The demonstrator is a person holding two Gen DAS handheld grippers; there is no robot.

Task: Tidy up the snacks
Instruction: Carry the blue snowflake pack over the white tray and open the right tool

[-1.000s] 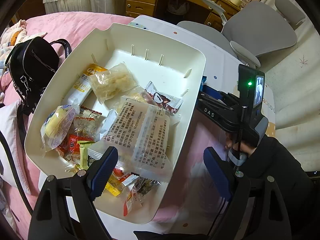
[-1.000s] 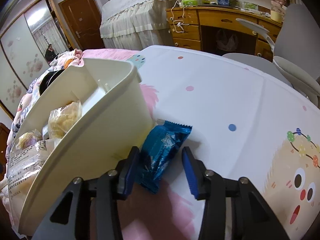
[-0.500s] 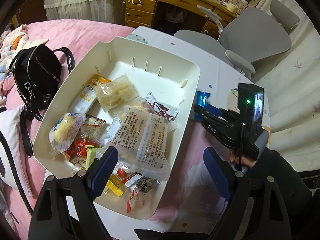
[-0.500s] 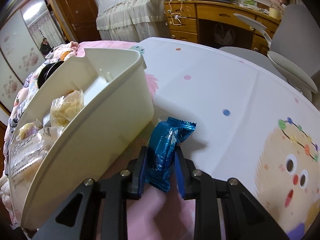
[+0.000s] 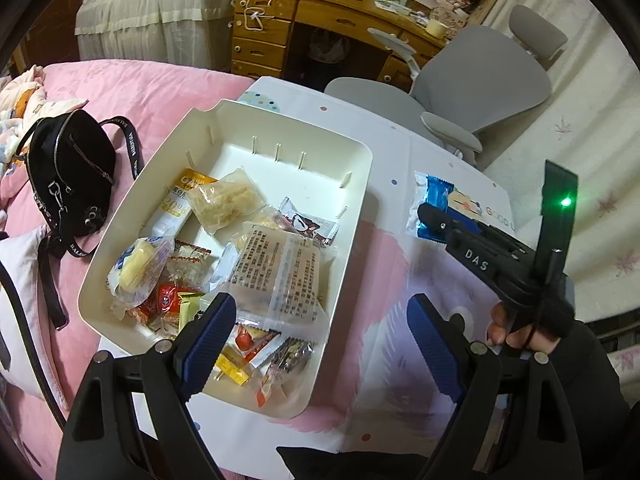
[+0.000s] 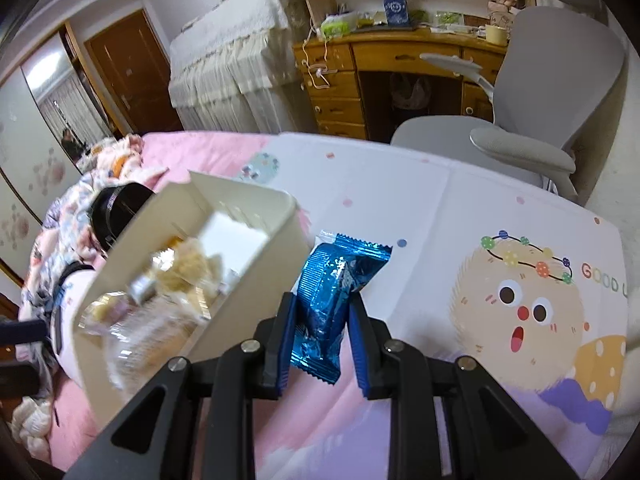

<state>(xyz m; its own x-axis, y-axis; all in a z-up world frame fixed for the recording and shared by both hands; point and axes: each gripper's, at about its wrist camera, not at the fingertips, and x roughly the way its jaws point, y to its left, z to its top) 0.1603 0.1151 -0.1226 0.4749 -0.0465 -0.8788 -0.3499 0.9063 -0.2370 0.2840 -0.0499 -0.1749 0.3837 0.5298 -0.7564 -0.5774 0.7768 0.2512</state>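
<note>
A blue foil snack packet point(image 6: 332, 300) is pinched between the blue pads of my right gripper point(image 6: 322, 320), which is shut on it and holds it lifted off the tabletop, just right of the bin. In the left wrist view the same packet point(image 5: 434, 204) sticks out of the right gripper point(image 5: 430, 216) beyond the bin's right wall. The cream plastic bin point(image 5: 352, 216) holds several wrapped snacks, among them a large clear packet with printed text point(image 5: 280, 276). My left gripper point(image 5: 320, 332) hangs open above the bin's near right corner with nothing between its fingers.
The bin point(image 6: 256, 248) stands on a white table cover with a cartoon face point(image 6: 516, 304). A black handbag point(image 5: 68, 184) lies on the pink bedding to the left. A grey office chair point(image 5: 476, 92) and a wooden desk point(image 5: 304, 28) stand beyond the table.
My right gripper closed on the blue packet and lifted it off the table beside the bin. The left gripper rose a little and stayed open.
</note>
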